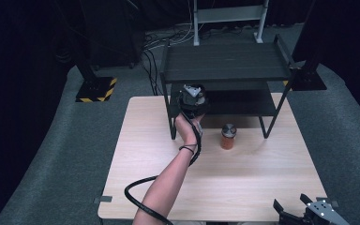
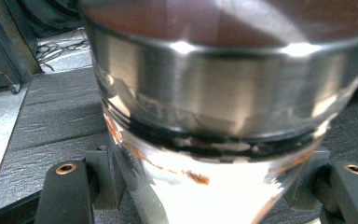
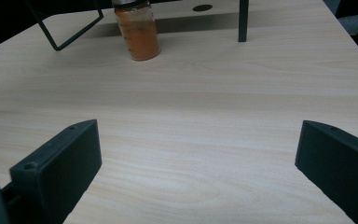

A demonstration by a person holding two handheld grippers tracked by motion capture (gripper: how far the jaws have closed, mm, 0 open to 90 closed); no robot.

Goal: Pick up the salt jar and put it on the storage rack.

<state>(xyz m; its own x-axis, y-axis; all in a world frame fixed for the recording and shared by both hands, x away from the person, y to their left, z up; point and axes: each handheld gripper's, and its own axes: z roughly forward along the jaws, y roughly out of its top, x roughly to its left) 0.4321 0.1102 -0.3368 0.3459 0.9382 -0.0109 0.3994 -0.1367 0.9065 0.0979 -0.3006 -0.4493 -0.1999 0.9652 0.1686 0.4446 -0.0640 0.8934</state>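
Observation:
My left gripper (image 1: 193, 99) is held up at the front left of a black two-tier rack (image 1: 225, 63). Its jaws are shut on a glass jar with a silver lid (image 2: 214, 84), which looms close in the left gripper view (image 2: 205, 186), over the rack's dark board (image 2: 51, 107). A second jar of orange powder (image 1: 228, 136) with a metal lid stands upright on the table in front of the rack, and appears as the orange jar (image 3: 137, 30) far ahead of my right gripper (image 3: 198, 154). That right gripper (image 1: 304, 213) rests at the table's near right edge, open, nothing between its jaws.
The light wooden table (image 1: 243, 187) carries the rack at its far side. The left gripper's black cable (image 1: 136, 199) loops over the near left of the table. On the grey carpet stand a black-and-yellow weighted base (image 1: 96, 89) and a metal stand (image 1: 227, 14).

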